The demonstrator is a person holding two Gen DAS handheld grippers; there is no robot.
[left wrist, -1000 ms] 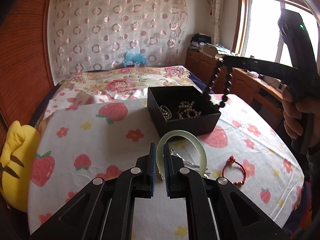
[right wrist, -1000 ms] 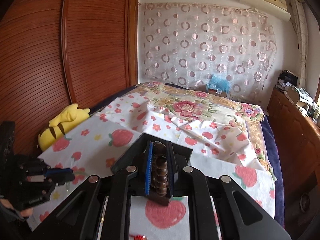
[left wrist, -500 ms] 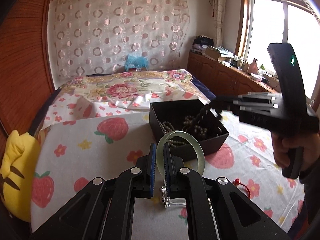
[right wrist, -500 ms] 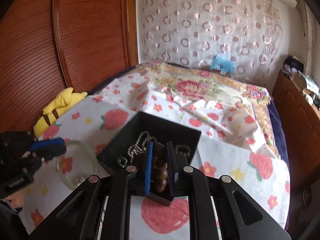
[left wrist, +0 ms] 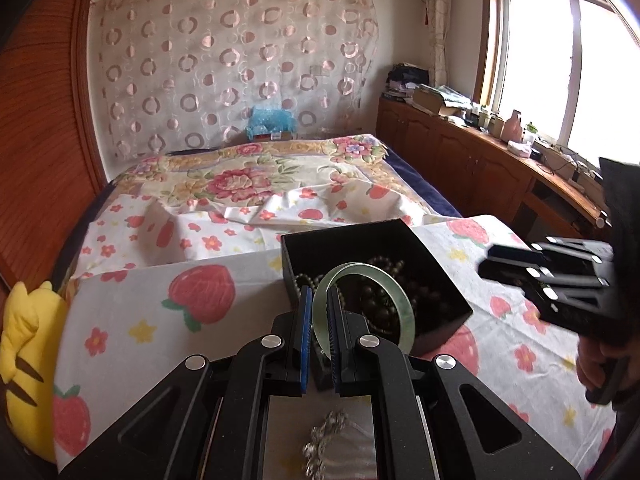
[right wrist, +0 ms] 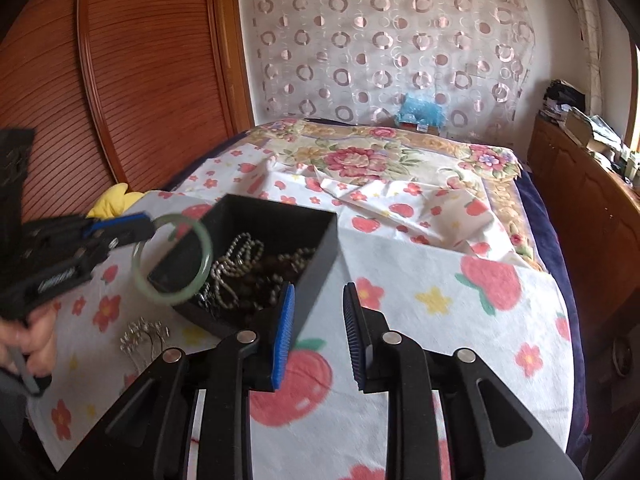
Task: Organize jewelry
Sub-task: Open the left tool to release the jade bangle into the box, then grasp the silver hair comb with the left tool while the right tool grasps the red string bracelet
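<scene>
Once clamped on beads, right tool [right wrist: 318, 320] now agape, empty.

Left gripper [left wrist: 319, 314] clamped, right gripper [right wrist: 318, 320] seemingly spread empty.

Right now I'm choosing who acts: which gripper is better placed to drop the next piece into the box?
Left. The left gripper grips the green jade bangle over the black jewelry box; the right gripper is open and empty.
</scene>
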